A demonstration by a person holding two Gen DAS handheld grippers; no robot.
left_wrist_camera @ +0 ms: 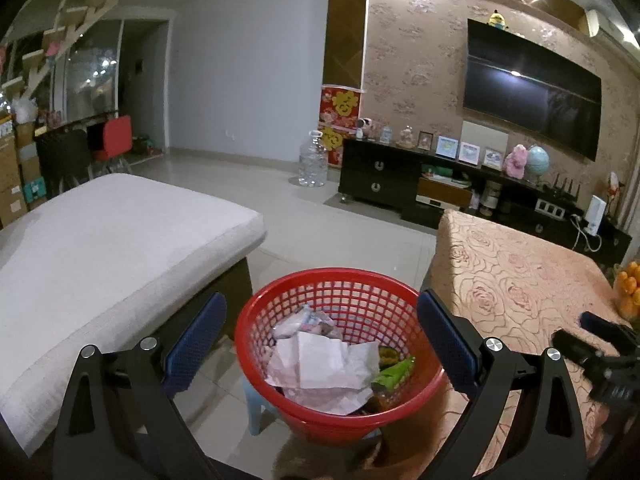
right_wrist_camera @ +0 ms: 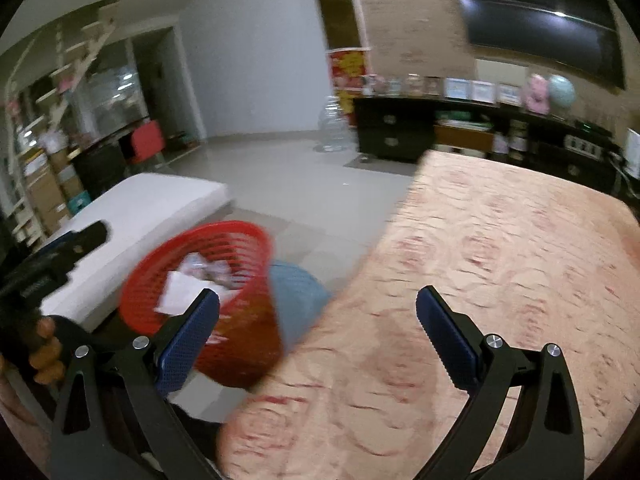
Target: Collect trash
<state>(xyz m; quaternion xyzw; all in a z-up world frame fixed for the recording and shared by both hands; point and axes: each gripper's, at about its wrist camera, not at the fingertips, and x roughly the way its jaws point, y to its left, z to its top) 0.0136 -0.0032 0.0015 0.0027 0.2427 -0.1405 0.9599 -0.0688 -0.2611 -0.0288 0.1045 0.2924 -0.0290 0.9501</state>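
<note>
Spreading wide with nothing between its blue pads, the left gripper (left_wrist_camera: 322,344) frames the red basket (left_wrist_camera: 340,292), which sits on a small blue stool (left_wrist_camera: 256,404) on the tiled floor. Crumpled white paper (left_wrist_camera: 324,364) and a green wrapper (left_wrist_camera: 394,370) lie inside the basket; only this sharp view lets them be told apart.

The right gripper (right_wrist_camera: 318,328) also stands wide and empty, hovering over the rose-patterned tablecloth (right_wrist_camera: 500,260). Its view is smeared by motion blur, so the basket (right_wrist_camera: 240,264) appears only as a red streak with pale scraps, just off the cloth's left edge. That view alone shows the person's hand (right_wrist_camera: 44,344) around the left tool's handle, at lower left; the left view, in turn, catches the right tool as a dark shape over the cloth at far right, near some oranges (left_wrist_camera: 628,288).

The basket stands in a narrow gap: a pale cushioned seat (left_wrist_camera: 100,248) close on its left, the covered table's corner close on its right. Beyond it the floor (left_wrist_camera: 320,220) opens broadly toward a clear water jug (left_wrist_camera: 313,160) and a dark TV cabinet (left_wrist_camera: 400,184) against the far wall.
</note>
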